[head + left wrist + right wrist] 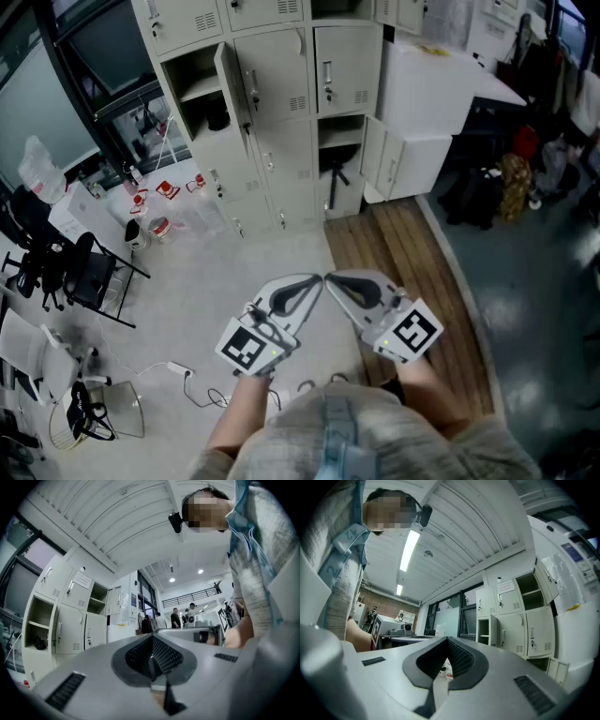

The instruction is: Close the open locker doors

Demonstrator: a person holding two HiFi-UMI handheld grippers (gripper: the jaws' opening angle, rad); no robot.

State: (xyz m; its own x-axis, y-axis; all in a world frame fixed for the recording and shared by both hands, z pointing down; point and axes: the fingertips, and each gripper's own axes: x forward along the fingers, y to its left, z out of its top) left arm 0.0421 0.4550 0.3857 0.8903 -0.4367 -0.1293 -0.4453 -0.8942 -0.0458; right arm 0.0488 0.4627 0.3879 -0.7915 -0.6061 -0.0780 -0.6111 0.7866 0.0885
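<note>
Head view: a person stands on a pale floor (216, 272) beside a strip of wooden boards (403, 272), holding the left gripper (314, 281) and the right gripper (334, 278) low in front of the body, their tips almost meeting. Both claws are pressed together with nothing between them, as each gripper's own view shows. A marker cube (246, 347) rides on the left tool and another (412, 333) on the right.

The bank of cream lockers (281, 112) stands across the floor, well apart from both tools. In its left column one open door (232, 89) juts out beside a bare compartment (192, 89) with a shelf and a small dark object (217, 120). In the right column two stacked compartments (339, 155) gape, with pale doors (382, 157) swung out to their right.

Left of the lockers, red-labelled bottles (159, 225) sit on the floor near black chairs (66, 267). A white cable (178, 370) trails near the person's feet, close to a wire basket (94, 412).

The left gripper view looks upward past the closed claw to the lockers at the left and to people standing (176, 618) in the distance. The right gripper view shows the same lockers at the right, one door ajar.
</note>
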